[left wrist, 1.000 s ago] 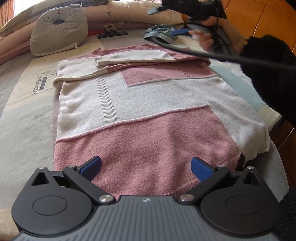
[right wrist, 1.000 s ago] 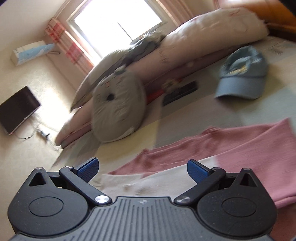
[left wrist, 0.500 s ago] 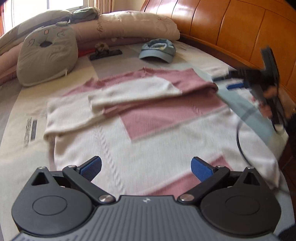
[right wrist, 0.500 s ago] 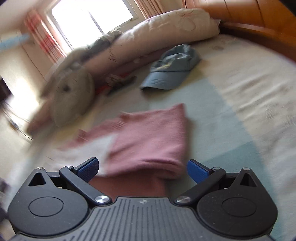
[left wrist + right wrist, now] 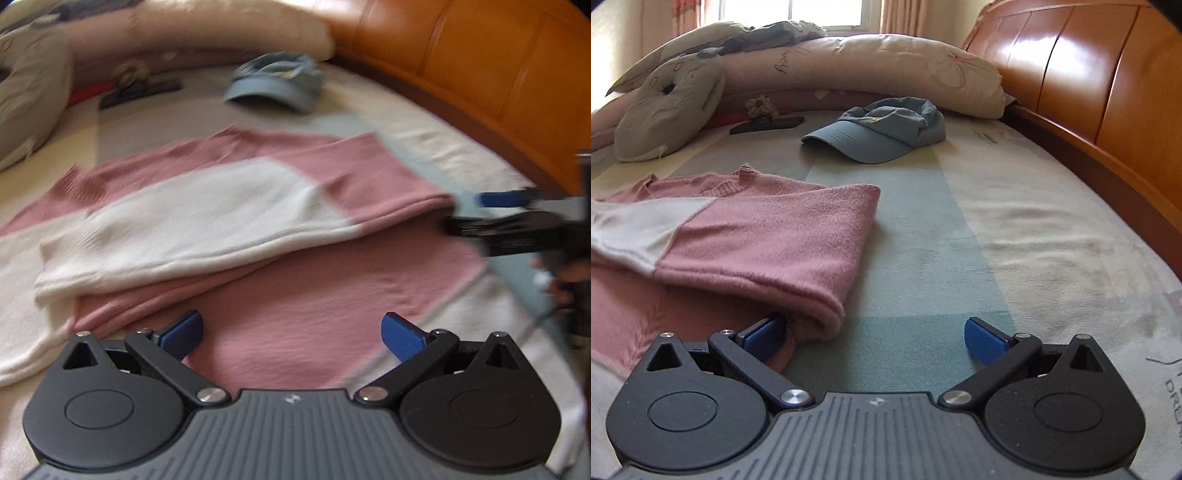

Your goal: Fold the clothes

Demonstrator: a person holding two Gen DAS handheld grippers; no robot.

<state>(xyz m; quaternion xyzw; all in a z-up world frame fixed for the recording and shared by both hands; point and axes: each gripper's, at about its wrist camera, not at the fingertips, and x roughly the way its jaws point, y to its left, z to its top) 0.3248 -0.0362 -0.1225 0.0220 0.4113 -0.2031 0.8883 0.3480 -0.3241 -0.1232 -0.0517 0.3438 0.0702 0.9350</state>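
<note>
A bed [image 5: 1015,236] with a pale cover banded in grey-green is seen ahead of the right claw [image 5: 875,339]. A pink and white sweater [image 5: 768,236] is spread on it, touching the claw's left finger. Farther ahead a blue cap [image 5: 882,133] is laid, and beyond it a long pillow [image 5: 871,74]. To the far left a grey cushion [image 5: 665,110] is propped, with a dark flat object [image 5: 768,123] beside it.

Motion blur smears the left wrist view, softening the cap [image 5: 275,85] and the right gripper [image 5: 491,214]. The sweater [image 5: 757,236] runs off the left edge in the right wrist view.
</note>
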